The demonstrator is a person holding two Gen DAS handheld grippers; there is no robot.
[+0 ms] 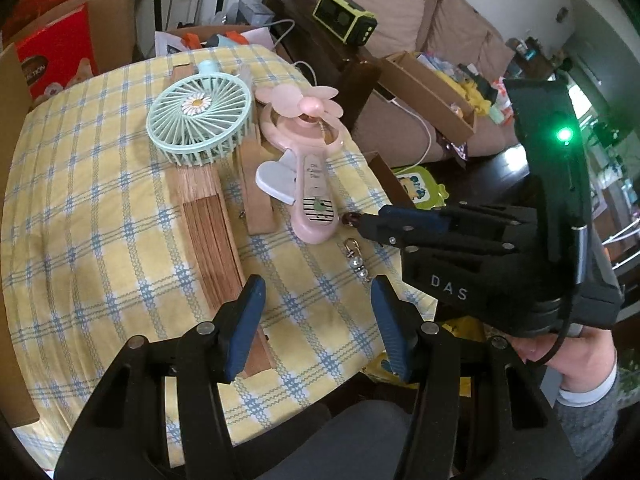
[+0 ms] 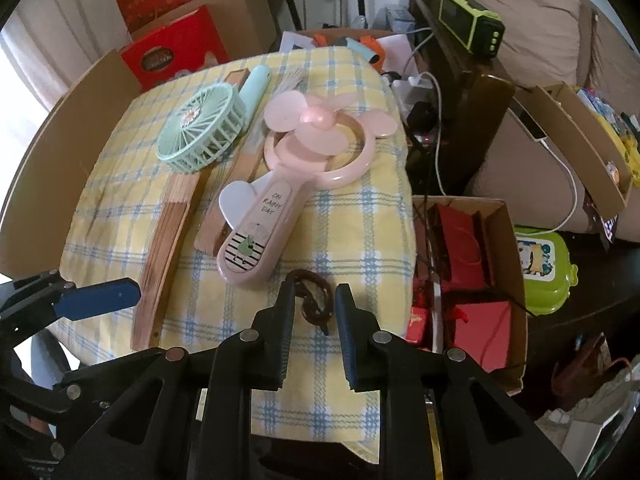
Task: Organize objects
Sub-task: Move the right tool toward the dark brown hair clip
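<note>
Left gripper [image 1: 316,320] is spread wide with nothing in it, hovering low over the near edge of the checked tablecloth [image 1: 100,208], right next to the folded wooden fan [image 1: 212,216] that runs lengthwise under the mint fan [image 1: 200,120]. Moving right, the pink fan [image 2: 296,176] lies with its handle pointing toward the person, propped partly on a second wooden slat [image 1: 256,184], so it probably rocks a bit. Just past its handle end sits the brown cord loop [image 2: 310,296], and near that a little pearl charm clip [image 1: 357,258]. Right gripper [image 2: 311,300] has its jaws parted with the cord between the 2 blue fingers [image 2: 346,320], not clamped yet; hard to say if the cord is attached to the pink fan.

For a clean grab, the person should probably drop the tips right down to the cloth so the thin cord can't slip under, squeeze slowly, then lift gently in case the fan drags along.
</note>
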